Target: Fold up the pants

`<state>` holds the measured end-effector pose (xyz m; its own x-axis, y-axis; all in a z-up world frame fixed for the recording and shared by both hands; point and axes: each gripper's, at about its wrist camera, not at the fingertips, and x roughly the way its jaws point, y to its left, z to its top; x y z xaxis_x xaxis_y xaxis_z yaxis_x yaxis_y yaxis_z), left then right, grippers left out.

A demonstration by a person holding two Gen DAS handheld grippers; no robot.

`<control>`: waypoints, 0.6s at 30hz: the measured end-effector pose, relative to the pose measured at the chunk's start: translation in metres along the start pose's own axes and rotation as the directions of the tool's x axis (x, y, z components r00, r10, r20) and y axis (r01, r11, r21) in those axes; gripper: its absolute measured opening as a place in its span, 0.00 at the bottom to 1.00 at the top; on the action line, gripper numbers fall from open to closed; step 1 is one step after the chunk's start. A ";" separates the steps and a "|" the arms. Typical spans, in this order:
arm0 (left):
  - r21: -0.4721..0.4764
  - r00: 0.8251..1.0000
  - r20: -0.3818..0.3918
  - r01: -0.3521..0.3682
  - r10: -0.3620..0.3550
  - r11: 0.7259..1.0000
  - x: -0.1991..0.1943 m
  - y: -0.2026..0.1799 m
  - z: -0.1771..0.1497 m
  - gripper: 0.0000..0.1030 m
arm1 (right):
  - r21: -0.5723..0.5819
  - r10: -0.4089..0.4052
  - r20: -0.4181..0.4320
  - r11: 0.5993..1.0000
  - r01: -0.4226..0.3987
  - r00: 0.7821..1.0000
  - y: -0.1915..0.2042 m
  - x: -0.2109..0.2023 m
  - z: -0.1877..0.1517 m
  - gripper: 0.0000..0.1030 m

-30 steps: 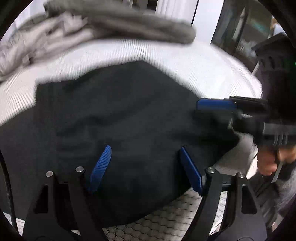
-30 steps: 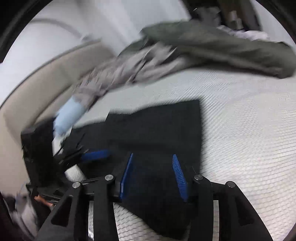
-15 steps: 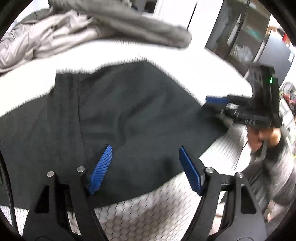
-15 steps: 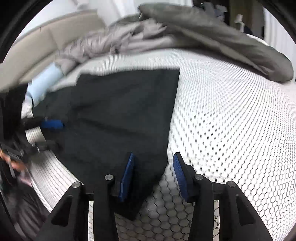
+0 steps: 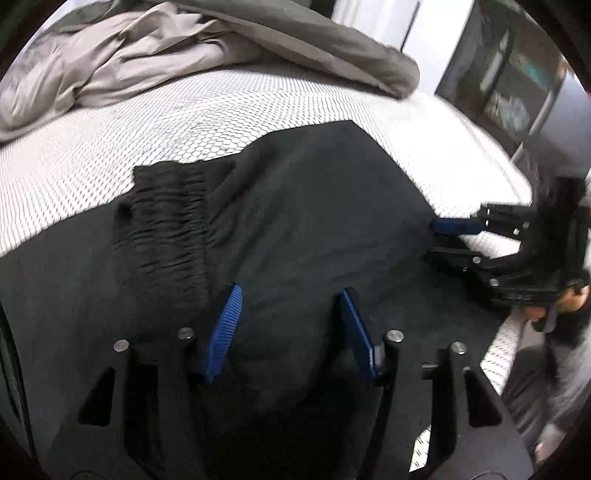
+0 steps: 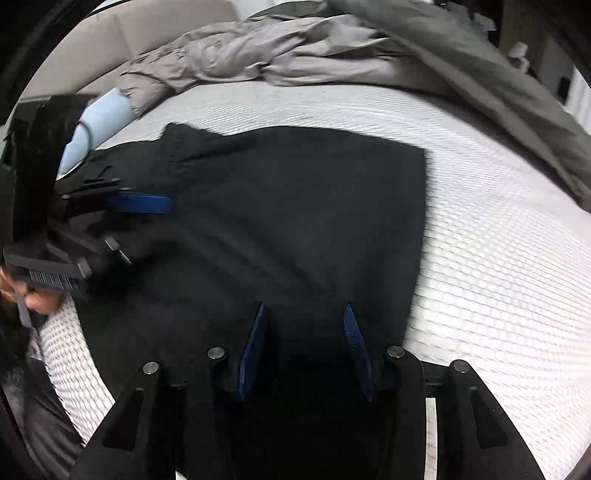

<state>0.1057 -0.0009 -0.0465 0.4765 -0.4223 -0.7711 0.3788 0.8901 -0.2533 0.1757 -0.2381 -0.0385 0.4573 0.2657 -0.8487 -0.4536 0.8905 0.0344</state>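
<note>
Black pants (image 5: 295, 221) lie spread on the white mesh mattress (image 5: 184, 122), with the gathered elastic waistband (image 5: 162, 221) at the left. My left gripper (image 5: 290, 295) is open and empty, low over the cloth near its front edge. My right gripper (image 6: 304, 310) is open and empty over the pants (image 6: 295, 206) near their right edge. Each gripper shows in the other's view: the right gripper (image 5: 454, 240) at the cloth's right side, the left gripper (image 6: 140, 206) at the left side.
A rumpled grey duvet (image 5: 184, 48) is heaped along the far side of the mattress and also shows in the right wrist view (image 6: 332, 48). A light blue pillow (image 6: 96, 125) lies at the left, by a beige headboard (image 6: 147, 33). Dark shelving (image 5: 517, 85) stands beyond the mattress edge.
Both grippers have pulled back and lowered toward the near edge of the pants. The cloth now lies flatter and more spread out. The jaws stay open.
</note>
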 end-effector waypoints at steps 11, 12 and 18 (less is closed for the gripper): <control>0.020 0.992 0.069 -0.108 0.106 0.994 -0.023 -0.025 0.027 0.62 | 0.051 0.036 0.132 0.998 -0.043 0.991 0.002 -0.027 0.023 0.43; 0.019 0.991 0.038 -0.131 0.130 0.991 -0.010 -0.021 0.029 0.62 | 0.062 0.058 0.118 0.996 -0.066 0.991 0.010 -0.016 0.030 0.43; -0.031 0.997 -0.005 -0.081 0.081 0.996 0.003 0.014 0.028 0.41 | -0.016 -0.016 -0.001 1.000 0.016 1.000 0.016 0.038 0.048 0.43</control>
<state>0.1342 0.0055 -0.0363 0.5014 -0.3477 -0.7923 0.3138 0.9264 -0.2080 0.2219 -0.1958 -0.0447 0.4634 0.2511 -0.8498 -0.4582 0.8888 0.0128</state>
